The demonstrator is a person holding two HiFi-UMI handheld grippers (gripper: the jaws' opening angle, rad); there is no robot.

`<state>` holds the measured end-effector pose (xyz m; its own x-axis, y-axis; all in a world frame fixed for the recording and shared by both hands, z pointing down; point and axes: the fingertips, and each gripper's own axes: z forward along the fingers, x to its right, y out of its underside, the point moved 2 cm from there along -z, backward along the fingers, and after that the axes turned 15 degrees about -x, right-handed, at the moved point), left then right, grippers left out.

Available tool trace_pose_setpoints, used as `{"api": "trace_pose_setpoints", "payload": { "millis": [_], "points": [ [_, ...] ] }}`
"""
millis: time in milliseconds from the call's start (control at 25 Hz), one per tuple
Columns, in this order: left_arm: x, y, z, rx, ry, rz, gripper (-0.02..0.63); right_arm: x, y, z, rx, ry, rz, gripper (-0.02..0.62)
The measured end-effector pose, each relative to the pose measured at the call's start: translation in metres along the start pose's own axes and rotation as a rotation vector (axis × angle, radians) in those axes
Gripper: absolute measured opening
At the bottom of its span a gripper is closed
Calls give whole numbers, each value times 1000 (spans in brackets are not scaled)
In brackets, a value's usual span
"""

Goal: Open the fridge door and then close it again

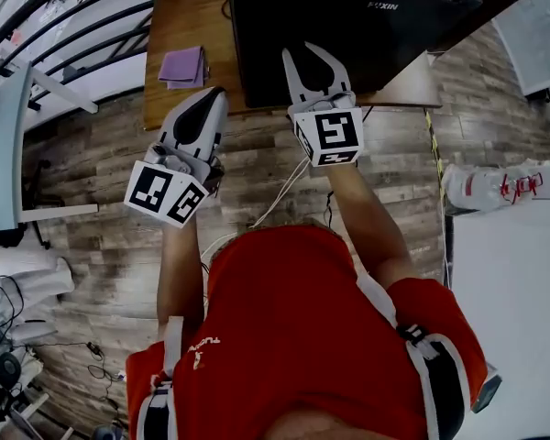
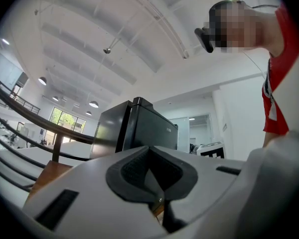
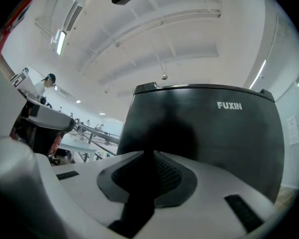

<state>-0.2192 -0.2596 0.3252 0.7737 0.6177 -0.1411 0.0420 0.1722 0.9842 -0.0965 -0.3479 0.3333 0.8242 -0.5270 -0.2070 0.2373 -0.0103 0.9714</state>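
A black fridge (image 1: 348,16) marked FUXIN stands on a wooden table (image 1: 188,26), and its door looks closed. My right gripper (image 1: 310,51) points at the fridge front (image 3: 214,133). Its jaws stand a little apart with nothing between them; the right gripper view shows only a narrow dark slit at the right gripper (image 3: 153,156). My left gripper (image 1: 215,94) hovers over the table's front edge, left of the fridge, shut and empty. From the left gripper (image 2: 148,151) the fridge (image 2: 139,128) shows ahead, seen from its corner.
A purple cloth (image 1: 183,67) lies on the table left of the fridge. Dark railings (image 1: 82,26) run along the far left. A grey table (image 1: 5,145) stands at the left, a white surface (image 1: 513,310) with white gear (image 1: 490,186) at the right. Cables (image 1: 275,195) trail over the wood floor.
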Motion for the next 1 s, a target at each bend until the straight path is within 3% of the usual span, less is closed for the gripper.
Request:
{"api": "trace_pose_setpoints", "payload": {
  "millis": [600,840,1000],
  "points": [
    [-7,0,8,-8,-24,-5,9,17,-2,16,-18,31,-6,32],
    [-3,-2,9,-8,-39,7,9,4,-8,11,-1,-55,-29,29],
    [4,-3,6,-8,-51,22,9,-22,-12,-6,22,-179,-32,29]
  ]
}}
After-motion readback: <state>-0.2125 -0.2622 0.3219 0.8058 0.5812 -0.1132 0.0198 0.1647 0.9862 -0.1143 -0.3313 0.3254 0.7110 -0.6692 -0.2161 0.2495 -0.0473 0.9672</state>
